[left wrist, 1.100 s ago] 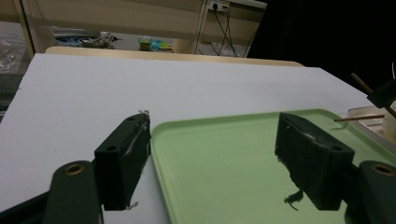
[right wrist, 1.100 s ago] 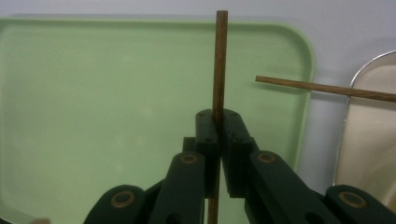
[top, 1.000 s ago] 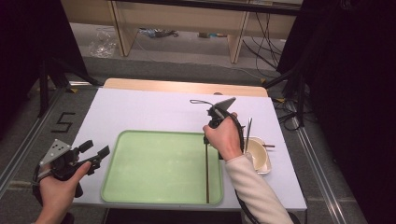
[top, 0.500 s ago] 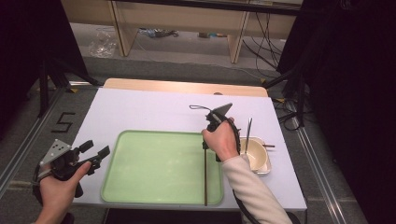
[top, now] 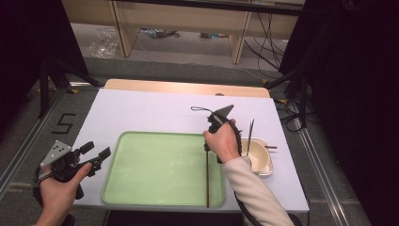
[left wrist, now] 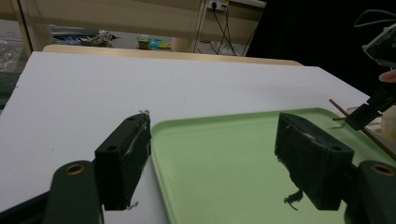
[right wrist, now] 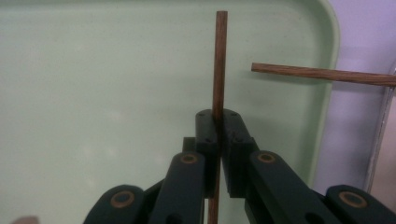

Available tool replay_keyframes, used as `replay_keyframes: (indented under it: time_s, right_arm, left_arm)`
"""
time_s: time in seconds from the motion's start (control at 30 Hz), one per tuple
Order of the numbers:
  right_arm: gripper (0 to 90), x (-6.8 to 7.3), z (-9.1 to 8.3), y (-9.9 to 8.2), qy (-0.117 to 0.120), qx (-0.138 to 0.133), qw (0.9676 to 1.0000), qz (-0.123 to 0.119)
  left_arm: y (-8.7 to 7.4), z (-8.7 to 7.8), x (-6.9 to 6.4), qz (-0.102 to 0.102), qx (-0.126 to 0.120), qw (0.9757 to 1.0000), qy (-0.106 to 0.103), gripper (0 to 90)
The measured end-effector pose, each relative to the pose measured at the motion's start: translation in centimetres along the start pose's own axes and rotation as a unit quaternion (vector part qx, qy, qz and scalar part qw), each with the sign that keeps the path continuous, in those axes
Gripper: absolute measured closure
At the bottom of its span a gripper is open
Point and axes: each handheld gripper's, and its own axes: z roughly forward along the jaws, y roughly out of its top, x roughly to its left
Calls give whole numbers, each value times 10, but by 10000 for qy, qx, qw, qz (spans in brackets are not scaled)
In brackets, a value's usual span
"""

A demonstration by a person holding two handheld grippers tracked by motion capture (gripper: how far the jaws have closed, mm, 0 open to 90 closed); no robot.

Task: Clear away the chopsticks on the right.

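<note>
Chopstick pinch is thin, slip risk

Right tongs (right wrist: pixel 217 135) clenched on brown chopstick (top: pixel 207 181) over green tray (top: pixel 155 200), right side; it could pivot or drop on release. Left tongs (left wrist: pixel 212 154) released at the tray's left edge.

"5" marked on floor (top: pixel 66 123), left of table.

The left gripper (top: pixel 96 157) is resting at the lower left, jaws wide apart; the right gripper (right wrist: pixel 218 122) is pointing down at center right, jaws pressed together.
</note>
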Motion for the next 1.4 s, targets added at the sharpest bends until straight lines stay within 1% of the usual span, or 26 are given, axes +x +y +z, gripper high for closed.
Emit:
replay_keyframes:
  time_s: [0.03, 0.07, 0.1, 0.2, 0.23, 0.27, 0.3, 0.33, 0.4, 0.47, 0.5, 0.53, 0.57, 0.63, 0.67, 0.73, 0.77, 0.87, 0.93, 0.97, 1.0, 1.17, 1.2, 1.27, 1.3, 1.4]
  right_arm:
    - [874, 0, 0, 0, -16, 23, 10000, -39]
    - [875, -4, -1, 1, -12, 112, 9995, -297]
    - [874, 0, -2, 1, -91, 191, 9997, -96]
    - [874, 3, 0, 1, -73, 213, 9997, 128]
    - [874, 1, 1, 1, -99, 247, 9996, -81]
    - [874, 2, 1, 1, -124, 273, 9995, -5]
    - [874, -2, 4, 0, -110, 154, 9994, -290]
    - [874, 2, 2, 1, -130, 261, 9996, 19]
    - [874, 5, 4, 1, -124, 199, 9996, 138]
    - [874, 4, 4, 1, -170, 288, 9994, 71]
    - [874, -1, 6, 0, -122, 213, 9995, -189]
    - [874, 0, 7, 1, -115, 140, 9997, -162]
    - [874, 5, 6, 1, -124, 244, 9995, 176]
    - [873, 3, 7, 0, -208, 304, 9993, -39]
    - [873, 4, 7, 0, -209, 358, 9991, 48]
    - [874, 0, 10, 0, -195, 231, 9993, -225]
    - [874, 2, 9, 1, -202, 319, 9992, -106]
    - [874, 4, 12, -1, -245, 221, 9994, 49]
    - [873, 3, 12, 0, -199, 333, 9992, 15]
    - [873, 0, 14, 0, -194, 267, 9992, -246]
    - [873, 0, 15, 0, -196, 219, 9992, -281]
    - [873, 2, 17, 0, -201, 171, 9996, -28]
    - [873, 2, 17, 0, -180, 120, 9997, -63]
    - [874, 4, 12, 1, -222, 302, 9993, 27]
    - [873, 4, 12, 0, -218, 198, 9996, -17]
    - [874, 5, 10, 1, -219, 260, 9994, -8]
  left_arm:
    - [0, 0, 0, 1, 5, 10000, -8, 266]
    - [0, 0, 0, -5, 18, 10000, -11, 267]
    - [-1, 1, 0, -6, 28, 10000, -14, 266]
    - [-1, 0, 0, -9, 40, 10000, 3, 266]
    - [-1, 0, 0, -9, 40, 10000, 3, 266]
    - [-1, 0, 0, -9, 41, 10000, 1, 266]
    - [-1, 0, 0, -11, 42, 10000, 2, 266]
    - [-1, 0, 0, -13, 40, 10000, 1, 266]
    - [-1, 0, 1, -10, 37, 10000, 4, 266]
    - [0, 0, 1, -7, 36, 10000, 6, 266]
    - [0, 0, 1, -3, 35, 10000, 4, 266]
    - [0, 0, 1, -11, 37, 10000, 2, 266]
    - [-1, 0, 1, -12, 36, 10000, 0, 266]
    - [-1, 0, 1, -15, 26, 10000, -8, 266]
    - [-1, 0, 1, -12, 40, 10000, 4, 266]
    - [-1, 1, 1, -21, -1, 10000, -19, 266]
    - [0, 0, 1, -4, 34, 10000, 5, 266]
    - [-1, 1, 1, -15, -9, 10000, -21, 266]
    - [0, 0, 1, -5, 36, 10000, 2, 266]
    - [-1, 0, 1, -16, -20, 10000, -21, 266]
    - [-1, 0, 1, -13, -16, 10000, -17, 266]
    - [-1, 1, 1, -14, -20, 10000, -18, 267]
    - [-1, 0, 1, -15, -20, 10000, -17, 267]
    - [0, 0, 1, -14, -16, 10000, -22, 267]
    - [0, 0, 1, -15, -17, 10000, -21, 267]
    - [-1, 0, 1, -15, -15, 10000, -17, 267]
